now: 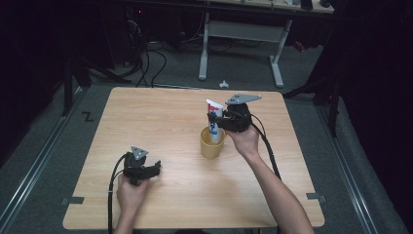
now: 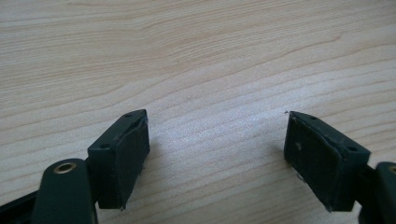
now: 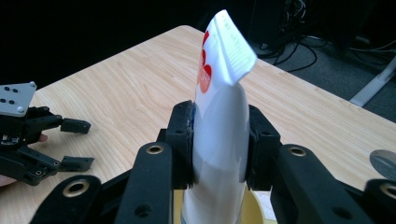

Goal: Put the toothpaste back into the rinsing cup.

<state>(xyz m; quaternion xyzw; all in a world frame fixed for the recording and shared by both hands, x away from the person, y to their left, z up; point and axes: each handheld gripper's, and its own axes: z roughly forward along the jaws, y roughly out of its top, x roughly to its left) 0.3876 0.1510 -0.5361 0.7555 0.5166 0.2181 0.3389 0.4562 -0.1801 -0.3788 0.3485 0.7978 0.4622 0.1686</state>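
A white tube (image 1: 214,119) with red and blue print stands upright, crimped end up, with its lower end inside a yellow cup (image 1: 212,143) near the table's middle. My right gripper (image 1: 215,120) is shut on the tube from the right side. In the right gripper view both pads press the tube (image 3: 219,126) at mid-height above the cup's rim (image 3: 254,205). My left gripper (image 1: 155,167) rests low on the table at the front left, jaws wide apart. The left gripper view has bare wood between the two pads (image 2: 123,154).
The wooden table (image 1: 160,117) is bare around the cup. Beyond its far edge stand a white desk frame (image 1: 241,44) and loose cables (image 1: 146,58) on grey floor. The other gripper (image 3: 74,144) lies at the left of the right gripper view.
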